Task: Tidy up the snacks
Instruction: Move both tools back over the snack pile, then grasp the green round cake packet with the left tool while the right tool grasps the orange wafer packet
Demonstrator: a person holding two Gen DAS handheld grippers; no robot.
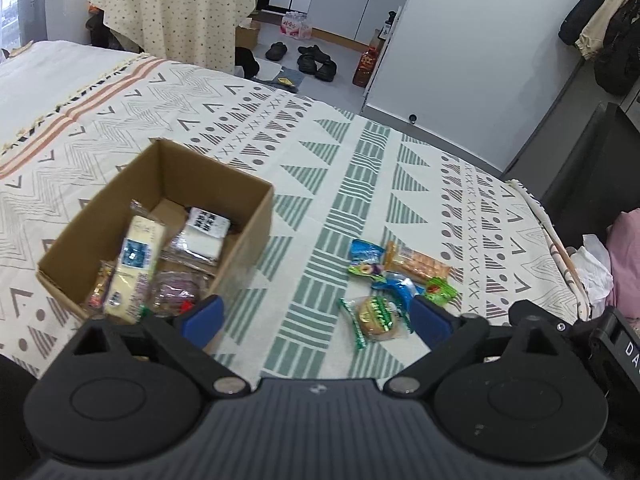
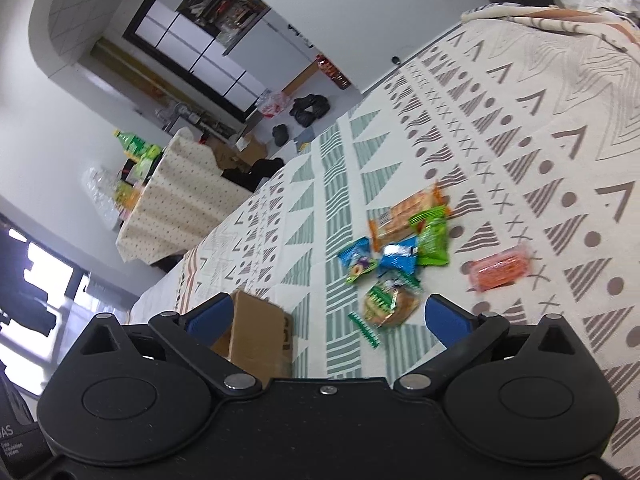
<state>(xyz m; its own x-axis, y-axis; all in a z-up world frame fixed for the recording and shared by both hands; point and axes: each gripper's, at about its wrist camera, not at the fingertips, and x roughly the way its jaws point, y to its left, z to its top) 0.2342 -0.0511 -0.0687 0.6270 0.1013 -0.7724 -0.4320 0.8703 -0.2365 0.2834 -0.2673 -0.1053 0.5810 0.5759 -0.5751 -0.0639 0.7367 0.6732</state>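
An open cardboard box [image 1: 224,184] sits on the patterned bedspread and holds several wrapped snacks, among them a long pale packet [image 1: 136,256]. To its right lies a loose pile: a round bun in a green wrapper [image 1: 374,314], an orange cracker pack [image 1: 418,266], blue packets [image 1: 362,252] and a green one [image 1: 440,290]. My left gripper [image 1: 316,316] is open and empty, between the box and the pile. My right gripper [image 2: 328,314] is open and empty too, with the box corner [image 2: 260,332] by its left finger and the bun [image 2: 390,304] just ahead. An orange-pink packet [image 2: 500,268] lies apart at the right.
The bedspread [image 1: 320,152] ends at the far edge, with floor, black shoes [image 1: 316,60] and a cloth-covered table [image 1: 176,8] beyond. Dark furniture [image 1: 580,168] and a pink and white heap [image 1: 616,264] stand at the bed's right side.
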